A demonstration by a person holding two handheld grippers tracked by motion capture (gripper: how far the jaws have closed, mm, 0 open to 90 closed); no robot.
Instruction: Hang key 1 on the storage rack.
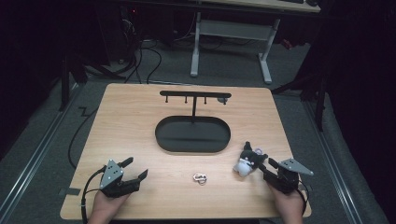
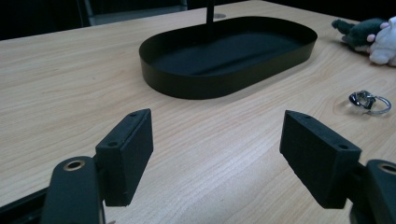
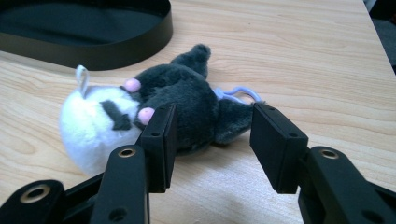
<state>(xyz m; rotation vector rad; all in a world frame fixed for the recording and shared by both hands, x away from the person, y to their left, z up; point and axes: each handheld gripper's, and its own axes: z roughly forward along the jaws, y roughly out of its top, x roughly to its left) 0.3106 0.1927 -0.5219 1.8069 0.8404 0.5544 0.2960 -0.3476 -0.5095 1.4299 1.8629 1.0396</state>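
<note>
On the wooden table, both claws gape: left empty, right straddling the plush toy.

Overhead light falls evenly on the bench; surroundings are dark. Shadows are soft and short. The high view is slightly soft and low in detail. In both gripper views the near tongs are sharp and the far bench edge blurs, without glare

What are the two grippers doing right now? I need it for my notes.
Left gripper: open, holding nothing.
Right gripper: open around the plush toy's dark end, not gripping it yet.
</note>
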